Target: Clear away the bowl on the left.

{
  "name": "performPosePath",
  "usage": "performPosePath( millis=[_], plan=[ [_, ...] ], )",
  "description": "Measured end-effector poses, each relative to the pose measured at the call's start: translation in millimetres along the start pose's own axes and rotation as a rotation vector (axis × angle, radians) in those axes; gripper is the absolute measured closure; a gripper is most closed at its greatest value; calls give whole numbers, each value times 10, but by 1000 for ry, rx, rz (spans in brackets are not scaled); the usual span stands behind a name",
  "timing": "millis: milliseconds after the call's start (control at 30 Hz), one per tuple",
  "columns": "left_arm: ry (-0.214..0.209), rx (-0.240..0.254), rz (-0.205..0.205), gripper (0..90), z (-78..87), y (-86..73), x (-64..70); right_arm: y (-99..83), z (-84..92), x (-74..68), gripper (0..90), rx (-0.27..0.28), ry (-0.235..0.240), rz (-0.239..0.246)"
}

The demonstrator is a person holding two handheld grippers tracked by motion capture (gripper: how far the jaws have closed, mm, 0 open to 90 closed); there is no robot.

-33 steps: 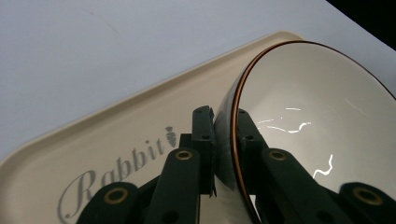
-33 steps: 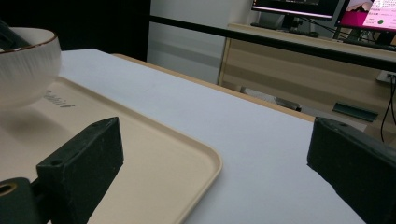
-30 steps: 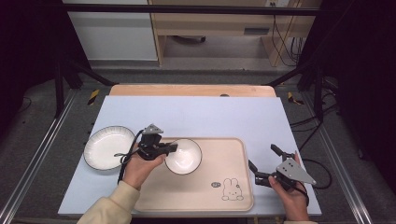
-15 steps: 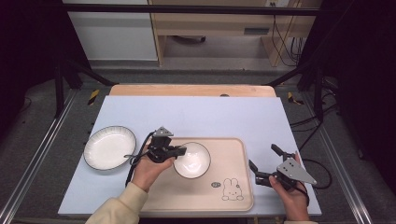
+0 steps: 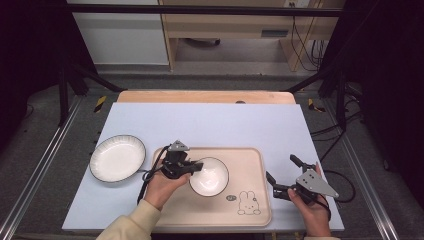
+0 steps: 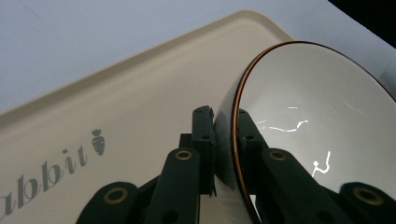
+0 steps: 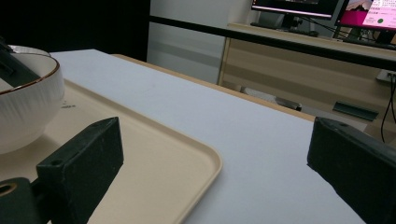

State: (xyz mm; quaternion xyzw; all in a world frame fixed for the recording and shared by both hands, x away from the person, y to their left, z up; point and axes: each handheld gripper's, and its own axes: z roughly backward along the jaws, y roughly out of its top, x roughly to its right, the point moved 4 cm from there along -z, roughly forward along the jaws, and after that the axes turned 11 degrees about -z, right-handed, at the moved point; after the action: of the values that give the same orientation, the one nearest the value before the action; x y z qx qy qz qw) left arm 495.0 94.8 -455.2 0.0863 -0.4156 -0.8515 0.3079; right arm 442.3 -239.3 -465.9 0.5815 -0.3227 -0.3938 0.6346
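A white bowl (image 5: 210,176) with a brown rim sits on the beige tray (image 5: 250,160), near its middle. My left gripper (image 5: 196,167) is shut on the bowl's left rim; in the left gripper view the white bowl (image 6: 317,126) has its wall pinched between the jaws of the left gripper (image 6: 224,135), above the beige tray (image 6: 116,112). My right gripper (image 5: 281,175) stands open over the table just right of the tray, nothing between its jaws. In the right gripper view the right gripper (image 7: 215,154) faces the beige tray (image 7: 177,158) and the white bowl (image 7: 28,102) at far left.
A white plate (image 5: 117,157) lies on the light blue mat (image 5: 210,122) left of the tray. A rabbit drawing (image 5: 248,202) marks the tray's near right corner. Black frame posts stand beyond the table's sides, and a desk with monitors (image 7: 327,7) lies behind.
My left gripper has carried the bowl to the right and slightly toward me across the tray. The right gripper has stayed put.
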Motion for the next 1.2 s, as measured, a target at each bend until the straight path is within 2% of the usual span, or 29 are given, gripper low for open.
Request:
performPosePath(
  millis=[533,767,800,867,1200],
  plan=[
    [-7,-14,18,816,-4,-116,-8,1,-3,-1,38,1,1,1],
    [-5,-45,11,816,43,-193,-20,3,-2,1,38,-2,-2,-3],
    [-3,-41,26,816,37,-207,-22,4,-3,1,38,-2,-2,-1],
    [0,-54,25,816,34,-237,-55,7,-1,-1,38,0,-1,1],
    [-1,-60,38,817,9,-249,-87,1,-6,1,38,-5,-2,-2]
  ],
)
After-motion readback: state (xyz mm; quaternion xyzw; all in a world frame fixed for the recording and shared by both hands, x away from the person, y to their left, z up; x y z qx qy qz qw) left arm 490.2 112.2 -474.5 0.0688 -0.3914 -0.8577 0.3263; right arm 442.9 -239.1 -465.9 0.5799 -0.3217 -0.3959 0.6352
